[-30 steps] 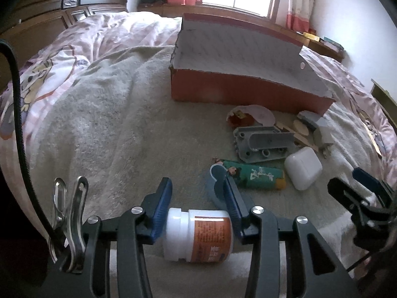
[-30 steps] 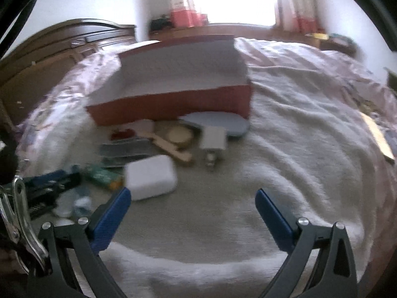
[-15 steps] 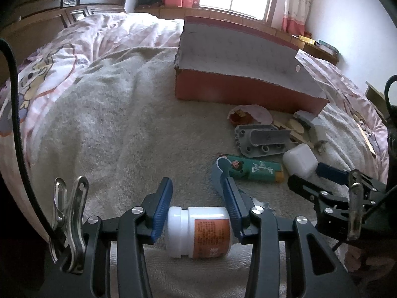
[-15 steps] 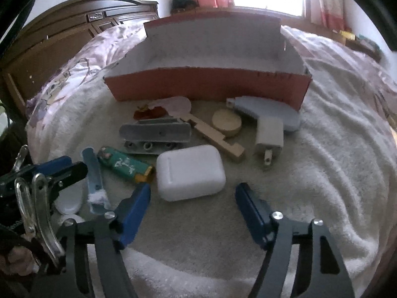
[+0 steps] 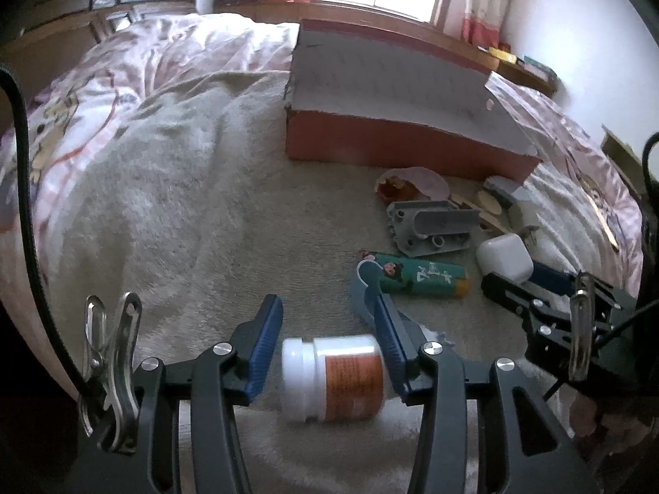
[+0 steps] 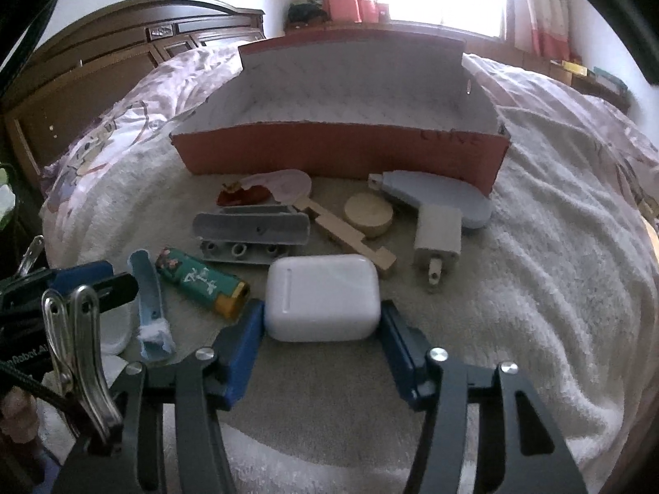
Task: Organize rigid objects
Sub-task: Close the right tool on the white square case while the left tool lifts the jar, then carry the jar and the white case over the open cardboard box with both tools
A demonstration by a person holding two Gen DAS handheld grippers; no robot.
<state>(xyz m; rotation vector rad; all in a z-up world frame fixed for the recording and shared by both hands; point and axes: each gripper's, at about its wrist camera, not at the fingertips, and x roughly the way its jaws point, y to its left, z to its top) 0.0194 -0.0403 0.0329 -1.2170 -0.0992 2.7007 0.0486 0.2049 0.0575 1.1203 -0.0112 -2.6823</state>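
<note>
A white pill bottle (image 5: 333, 376) with an orange label lies on its side between the fingers of my left gripper (image 5: 327, 329); the jaws stand close on both sides of it with a small gap at the cap end. My right gripper (image 6: 321, 321) is open around a white earbud case (image 6: 322, 298), fingers beside its two ends; the case also shows in the left wrist view (image 5: 504, 256). An open red-brown box (image 6: 342, 152) stands behind the clutter on the beige towel.
Between box and grippers lie a green lighter (image 6: 202, 282), a grey plastic bracket (image 6: 251, 232), a wooden stick (image 6: 342, 234), a round wooden disc (image 6: 368, 214), a white charger plug (image 6: 437, 238), a light-blue flat piece (image 6: 436, 197) and a blue clip (image 6: 150, 300).
My right gripper moved forward and left until its fingers came around the white earbud case, narrowing its opening. My left gripper stayed around the pill bottle.
</note>
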